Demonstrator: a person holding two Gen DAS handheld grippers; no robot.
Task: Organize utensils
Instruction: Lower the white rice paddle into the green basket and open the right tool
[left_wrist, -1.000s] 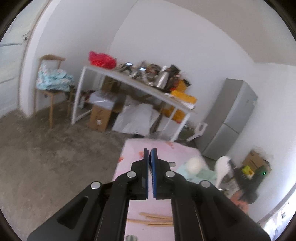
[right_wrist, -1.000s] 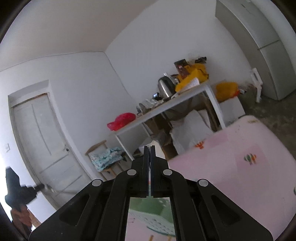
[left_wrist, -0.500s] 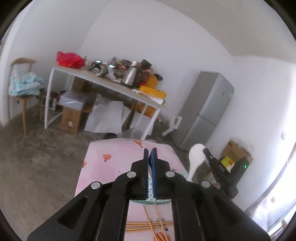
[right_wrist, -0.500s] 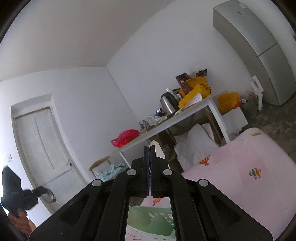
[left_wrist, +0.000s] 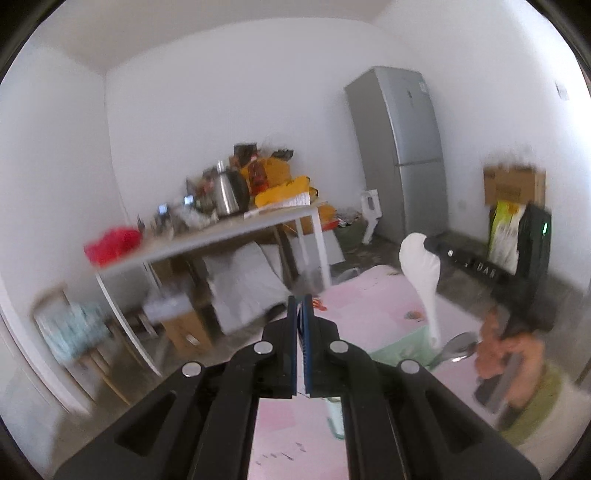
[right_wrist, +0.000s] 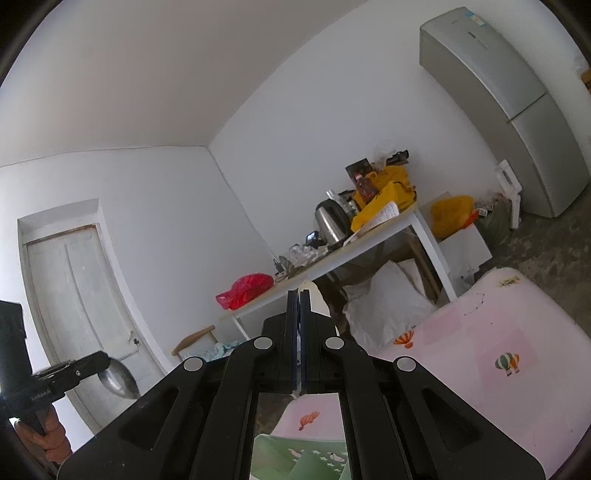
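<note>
Both of my grippers are clenched on spoons and held in the air over the worktop (right_wrist: 480, 332). My right gripper (right_wrist: 299, 293) pinches a white spoon (right_wrist: 316, 299) by its handle, bowl upward. My left gripper (left_wrist: 300, 299) holds a metal spoon (right_wrist: 118, 376) (seen clearly only from the right wrist). I judge this the carrying step. Next I should lower each spoon into the green holder (right_wrist: 295, 454) by the worktop's near edge, handle first, then release.
</note>
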